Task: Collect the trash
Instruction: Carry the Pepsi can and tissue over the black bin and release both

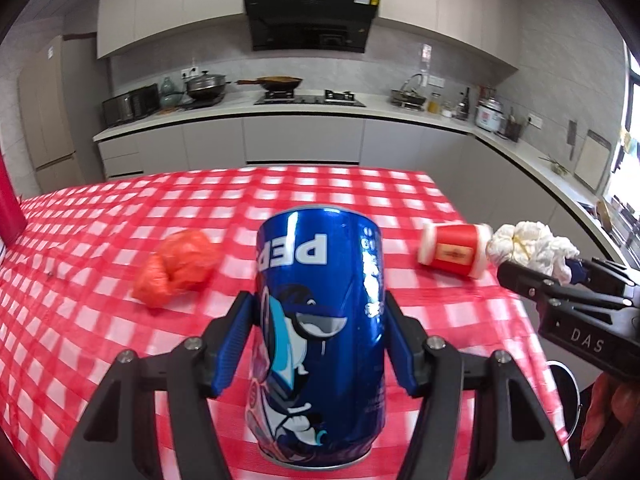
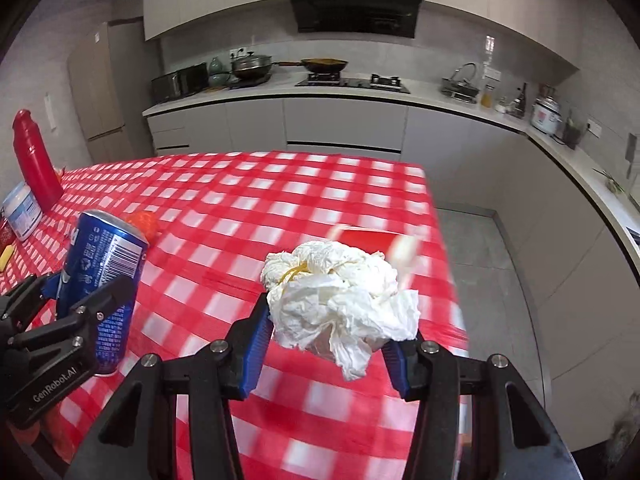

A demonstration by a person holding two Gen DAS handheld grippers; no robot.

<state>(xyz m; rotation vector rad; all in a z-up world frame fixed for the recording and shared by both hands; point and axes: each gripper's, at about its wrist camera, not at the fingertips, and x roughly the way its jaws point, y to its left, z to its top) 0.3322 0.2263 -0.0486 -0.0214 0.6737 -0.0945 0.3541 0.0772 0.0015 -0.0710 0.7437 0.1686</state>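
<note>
Jaws of left gripper (image 1: 318,312) clamped on blue soda can (image 1: 320,332), blue pads pressed to both flanks; can upright, logo upside down, raised clear of the red-checked worktop (image 1: 100,336). Jaws of right gripper (image 2: 326,330) pinching crumpled white tissue wad (image 2: 340,292), pads on both sides, wad bulging above the tips. Both loads off the cloth.

Relative to the can, as seen by the left wrist camera:
- Crumpled orange plastic bag (image 1: 176,266) lying on worktop just left.
- Red-and-white paper cup (image 1: 454,250) on its side to the right, blurred.
- Right gripper (image 1: 536,276) with tissue wad (image 1: 532,250) further right, past the cup, near the worktop's edge.
- Red bottle (image 2: 34,160) and white tub (image 2: 22,210) beyond it on the far left, in right wrist view.
- Kitchen counter with stove, pan and pot well behind.

Fingers of a hand (image 1: 612,412) visible lower right, under the right gripper's body.
</note>
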